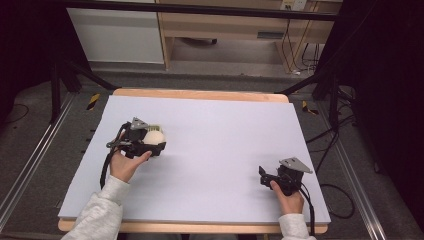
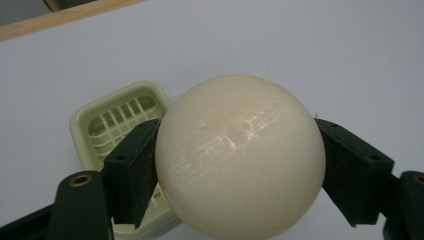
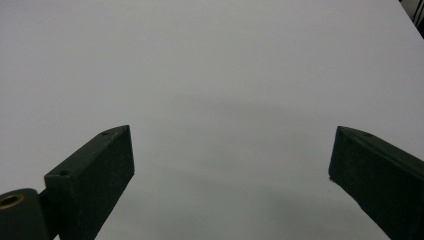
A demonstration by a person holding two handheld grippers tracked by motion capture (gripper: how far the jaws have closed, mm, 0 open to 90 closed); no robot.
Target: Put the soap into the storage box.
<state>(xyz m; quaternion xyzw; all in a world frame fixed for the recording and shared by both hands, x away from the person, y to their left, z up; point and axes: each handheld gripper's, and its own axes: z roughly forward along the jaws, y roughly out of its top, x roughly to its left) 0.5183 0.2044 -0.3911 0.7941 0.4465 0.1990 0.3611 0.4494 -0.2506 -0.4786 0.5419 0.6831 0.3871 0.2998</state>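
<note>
holding a cream ball [image 2: 240,157] between its two black jaws, the left gripper [image 1: 150,141] is sitting over the left part of the white table [image 1: 220,150], with the pads pressing on the ball's two sides and the jaws standing about half open around it. the ball is hanging clear of the table, and in the left gripper view a pale green slatted dish [image 2: 117,130] is lying on the table just behind and below the ball, partly hidden by one jaw. in the high view the dish is showing as a pale edge just beyond the ball.

judging from this, the pick-up is done and the ball is being carried; setting it down, most likely in the dish, is not yet done, and letting go is also left.

well to the right of the dish, near the table's front right corner, the right gripper [image 1: 266,176] is resting low in the person's hand. its jaws are standing wide apart and are holding nothing, with bare table between them in the right gripper view.
</note>
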